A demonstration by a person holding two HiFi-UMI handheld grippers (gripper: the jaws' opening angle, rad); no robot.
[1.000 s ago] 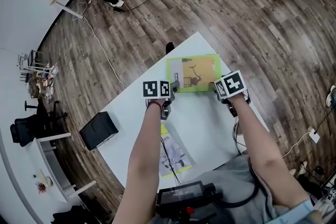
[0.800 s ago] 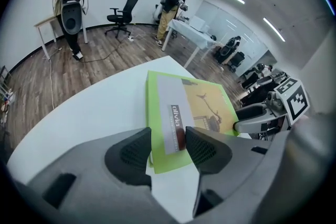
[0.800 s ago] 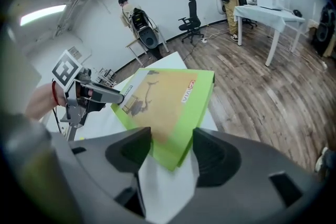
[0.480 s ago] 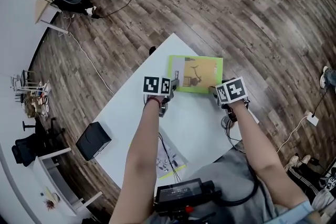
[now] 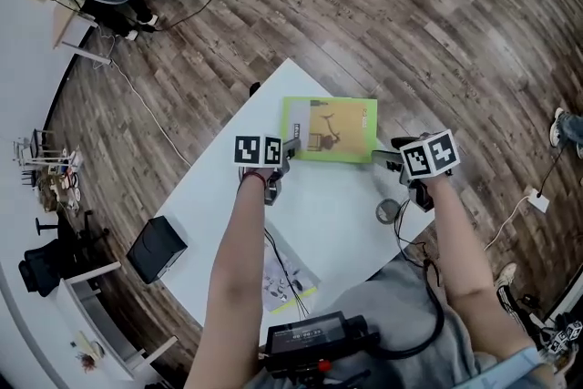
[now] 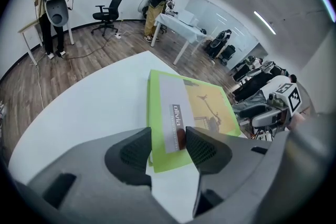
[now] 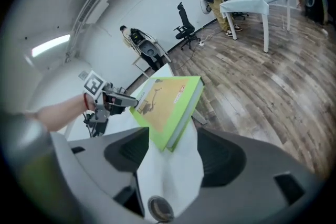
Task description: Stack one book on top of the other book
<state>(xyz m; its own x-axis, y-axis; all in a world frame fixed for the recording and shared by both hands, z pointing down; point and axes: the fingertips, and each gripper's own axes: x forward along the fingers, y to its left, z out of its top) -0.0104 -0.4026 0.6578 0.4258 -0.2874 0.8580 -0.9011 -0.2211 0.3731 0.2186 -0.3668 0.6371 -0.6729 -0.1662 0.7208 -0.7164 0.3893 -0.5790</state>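
A green book (image 5: 330, 128) with a yellow cover picture lies flat at the far side of the white table (image 5: 219, 196). My left gripper (image 5: 291, 147) stands open at its near left corner; in the left gripper view that corner (image 6: 173, 139) lies between the jaws and the pads do not press on it. To the right, my right gripper (image 5: 381, 158) is open just off the book's right corner. In the right gripper view the book (image 7: 165, 99) lies ahead of the spread jaws, apart from them. A thin light booklet (image 5: 291, 276) lies near the table's front edge by my body.
A small round metal thing (image 5: 387, 211) sits on the table beneath my right forearm. Black cables (image 5: 276, 252) run over the booklet. A black box (image 5: 157, 248) stands on the wooden floor left of the table. The table's far corner and right edge are close to the book.
My right gripper has drawn away to the right from the book's right corner. The left gripper stays by the left corner. The book has not moved on the table.
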